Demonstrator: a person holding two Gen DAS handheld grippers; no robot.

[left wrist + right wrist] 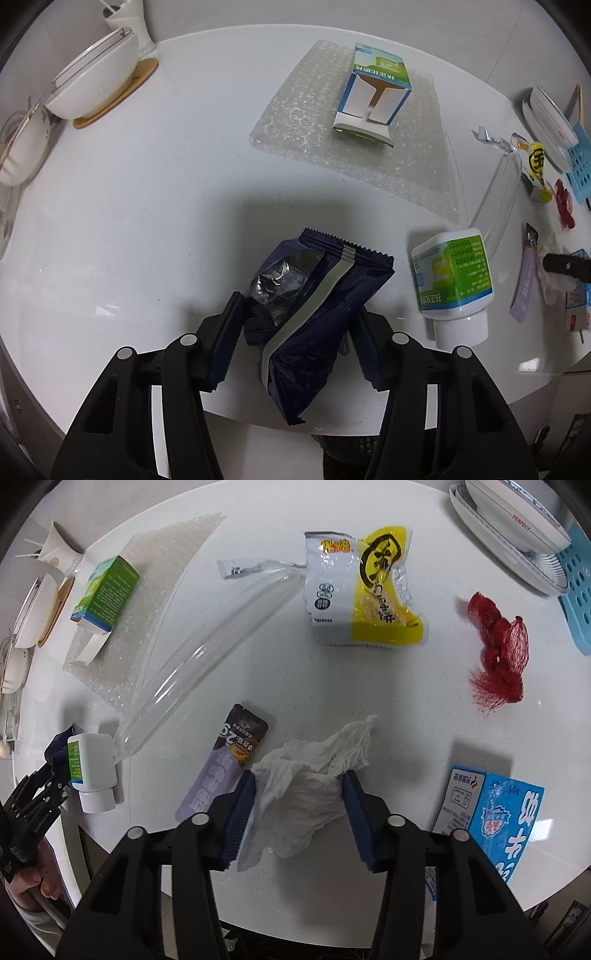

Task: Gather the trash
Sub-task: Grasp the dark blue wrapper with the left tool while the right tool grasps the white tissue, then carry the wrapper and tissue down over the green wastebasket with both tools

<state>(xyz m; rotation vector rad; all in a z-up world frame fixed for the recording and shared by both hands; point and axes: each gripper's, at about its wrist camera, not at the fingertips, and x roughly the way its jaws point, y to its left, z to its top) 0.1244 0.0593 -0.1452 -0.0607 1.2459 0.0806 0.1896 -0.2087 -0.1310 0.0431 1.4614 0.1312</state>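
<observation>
Left gripper (295, 332) low over the near edge of the table (147, 206), pointing inward; fingers (225, 339) part open, straddling a dark blue snack wrapper (314, 314). Cannot tell if the pads actually pinch it; wrapper's near end overhangs the table edge. Just right of it a white pill bottle (452, 277) lies on its side, cap toward the near edge. Further in, a green-and-white carton (373, 88) sits on a bubble wrap sheet (332, 147); open table between that and the wrapper. Bowls (92, 85) at the far left edge. Right gripper (299, 812) also low at the near edge, fingers (240, 812) part open around a crumpled white tissue (314, 771), both pads touching or nearly touching its sides. Purple sachet (221, 768) just left of the tissue, blue-and-white carton (491, 812) at the near right edge. Clear plastic sleeve (207, 657), yellow snack bag (369, 602) and red mesh net (498, 646) spread further in; plates (517, 528) at the far right edge.
</observation>
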